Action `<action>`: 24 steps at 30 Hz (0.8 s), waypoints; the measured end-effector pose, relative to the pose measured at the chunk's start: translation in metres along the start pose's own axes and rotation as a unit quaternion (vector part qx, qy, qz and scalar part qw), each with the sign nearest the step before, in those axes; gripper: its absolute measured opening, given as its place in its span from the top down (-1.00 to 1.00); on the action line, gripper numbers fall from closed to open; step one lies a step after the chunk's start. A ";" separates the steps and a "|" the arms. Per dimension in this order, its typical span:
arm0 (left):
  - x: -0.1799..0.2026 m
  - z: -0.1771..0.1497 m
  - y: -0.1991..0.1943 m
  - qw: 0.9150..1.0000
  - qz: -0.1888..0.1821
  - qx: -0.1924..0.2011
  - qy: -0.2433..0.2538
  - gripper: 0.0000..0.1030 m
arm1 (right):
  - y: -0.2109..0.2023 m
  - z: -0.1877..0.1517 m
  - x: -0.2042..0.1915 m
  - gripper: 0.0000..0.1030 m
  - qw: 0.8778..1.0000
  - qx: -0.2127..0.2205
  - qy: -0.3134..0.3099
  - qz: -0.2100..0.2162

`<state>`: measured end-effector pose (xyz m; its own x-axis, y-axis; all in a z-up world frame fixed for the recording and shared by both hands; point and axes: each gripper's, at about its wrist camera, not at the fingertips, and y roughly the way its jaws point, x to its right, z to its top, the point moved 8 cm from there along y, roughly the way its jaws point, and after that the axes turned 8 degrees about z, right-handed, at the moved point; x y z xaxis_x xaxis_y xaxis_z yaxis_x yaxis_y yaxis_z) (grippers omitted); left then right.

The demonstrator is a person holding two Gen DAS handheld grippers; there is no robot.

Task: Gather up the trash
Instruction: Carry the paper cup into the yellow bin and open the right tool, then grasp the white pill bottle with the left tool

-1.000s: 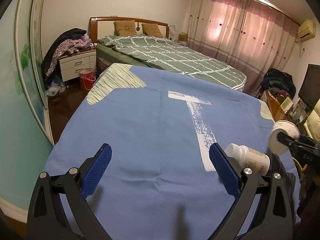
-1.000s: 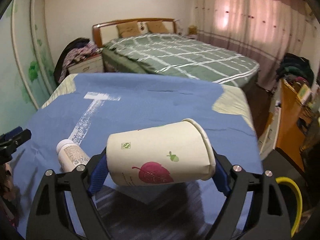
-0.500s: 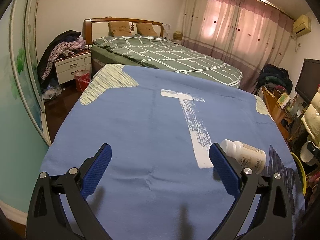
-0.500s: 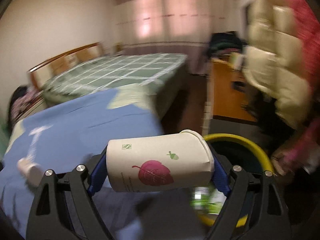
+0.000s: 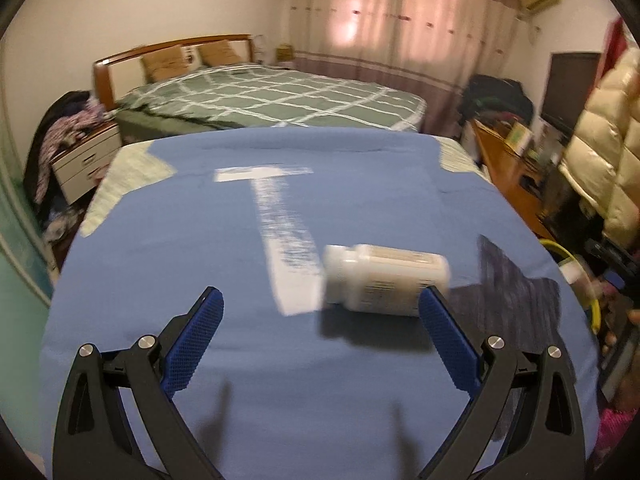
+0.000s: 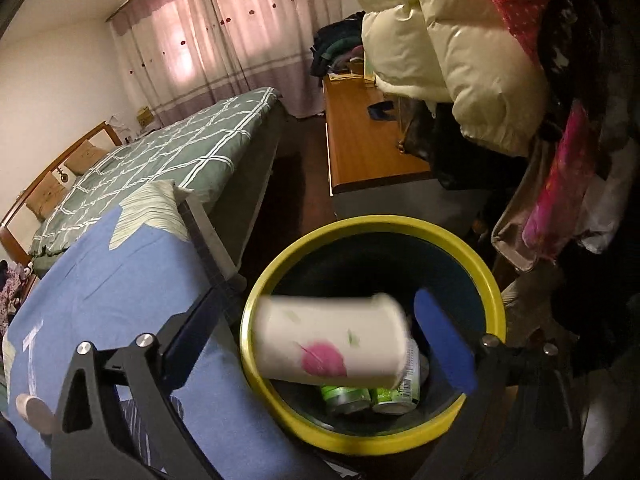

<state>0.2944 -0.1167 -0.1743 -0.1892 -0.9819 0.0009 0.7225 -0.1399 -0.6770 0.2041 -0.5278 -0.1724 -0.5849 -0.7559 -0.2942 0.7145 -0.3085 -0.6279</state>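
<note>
A white paper cup (image 6: 328,340) with a pink leaf print is blurred and loose between my right gripper's (image 6: 308,332) open fingers, over the yellow-rimmed bin (image 6: 490,276). Green cans (image 6: 352,396) lie in the bin. A white pill bottle (image 5: 384,280) lies on its side on the blue cloth (image 5: 200,248), just ahead of my open, empty left gripper (image 5: 320,308), close to its right finger. The bottle's cap also shows at the lower left of the right wrist view (image 6: 30,408).
A green-checked bed (image 5: 272,96) stands behind the blue table. A wooden desk (image 6: 360,148) and hanging coats (image 6: 460,52) are to the right, close to the bin. A nightstand with clothes (image 5: 76,148) is at the far left.
My right gripper swung from the table to over the bin and opened, letting go of the cup. My left gripper moved right, toward the pill bottle.
</note>
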 end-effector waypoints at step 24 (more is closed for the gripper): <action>0.047 0.016 0.056 0.995 -0.014 -0.065 0.072 -0.87 | -0.006 -0.002 -0.016 -0.87 1.000 0.007 -0.017 0.022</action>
<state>0.3369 -0.1724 -0.2002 -0.3086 -0.9480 -0.0778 0.6251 -0.1404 -0.7678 0.2085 -0.5133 -0.1654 -0.5401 -0.7878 -0.2961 0.7442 -0.2828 -0.6051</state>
